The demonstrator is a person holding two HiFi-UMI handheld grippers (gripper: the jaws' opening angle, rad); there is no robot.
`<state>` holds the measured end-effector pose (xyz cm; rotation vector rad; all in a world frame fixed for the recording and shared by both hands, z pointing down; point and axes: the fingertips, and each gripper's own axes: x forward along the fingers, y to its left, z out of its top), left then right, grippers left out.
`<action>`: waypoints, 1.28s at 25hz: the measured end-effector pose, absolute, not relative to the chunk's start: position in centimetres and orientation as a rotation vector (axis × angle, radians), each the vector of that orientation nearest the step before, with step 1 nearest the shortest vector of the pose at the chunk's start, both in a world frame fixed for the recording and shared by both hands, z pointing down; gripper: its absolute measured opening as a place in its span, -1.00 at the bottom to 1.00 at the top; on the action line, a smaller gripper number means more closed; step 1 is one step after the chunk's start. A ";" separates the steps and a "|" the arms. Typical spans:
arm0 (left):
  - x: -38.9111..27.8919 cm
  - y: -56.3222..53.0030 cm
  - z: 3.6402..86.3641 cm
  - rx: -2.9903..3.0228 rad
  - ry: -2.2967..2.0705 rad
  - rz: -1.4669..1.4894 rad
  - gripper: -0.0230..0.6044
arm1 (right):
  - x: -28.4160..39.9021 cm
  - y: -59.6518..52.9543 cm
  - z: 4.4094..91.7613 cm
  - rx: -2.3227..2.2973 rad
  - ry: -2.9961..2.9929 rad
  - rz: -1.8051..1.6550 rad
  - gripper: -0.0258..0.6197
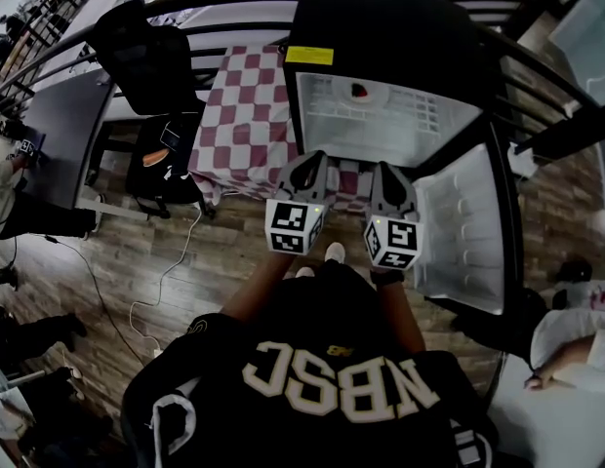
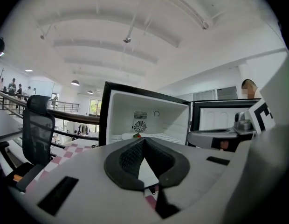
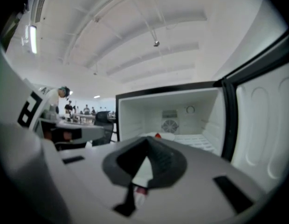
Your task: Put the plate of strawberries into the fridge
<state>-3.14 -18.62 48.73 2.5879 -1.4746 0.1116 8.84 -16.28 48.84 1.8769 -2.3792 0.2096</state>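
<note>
The black mini fridge (image 1: 381, 37) stands open just ahead of me, its white inside lit. The white plate of red strawberries (image 1: 361, 91) rests on the shelf inside; it also shows low in the fridge in the left gripper view as the plate (image 2: 134, 136) and in the right gripper view as the plate (image 3: 159, 136). My left gripper (image 1: 307, 161) and right gripper (image 1: 385, 169) hover side by side in front of the fridge opening, apart from the plate. Both are shut with nothing between the jaws, as the left gripper (image 2: 144, 142) and right gripper (image 3: 147, 142) show up close.
The fridge door (image 1: 468, 227) swings open to the right. A table with a red-and-white checked cloth (image 1: 249, 105) stands left of the fridge, with a black office chair (image 1: 146, 57) and a dark bag (image 1: 161, 159) beyond. Cables cross the wooden floor (image 1: 166, 271). People stand at both edges.
</note>
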 end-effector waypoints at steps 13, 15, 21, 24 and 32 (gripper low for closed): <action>-3.4 -15.0 47.4 2.607 -1.463 0.027 -0.88 | 7.1 -12.9 47.0 1.886 -2.395 0.139 -0.86; -3.5 -14.9 46.9 2.614 -1.459 0.008 -0.88 | 6.9 -12.6 46.7 1.886 -2.398 0.130 -0.86; -3.2 -14.7 46.9 2.628 -1.436 -0.008 -0.88 | 6.8 -12.3 46.6 1.893 -2.394 0.116 -0.86; -2.6 -14.5 46.0 2.662 -1.426 -0.031 -0.88 | 7.1 -12.4 46.4 1.904 -2.384 0.109 -0.86; -2.0 -15.6 45.9 2.663 -1.405 -0.041 -0.88 | 7.8 -13.6 46.3 1.917 -2.378 0.111 -0.86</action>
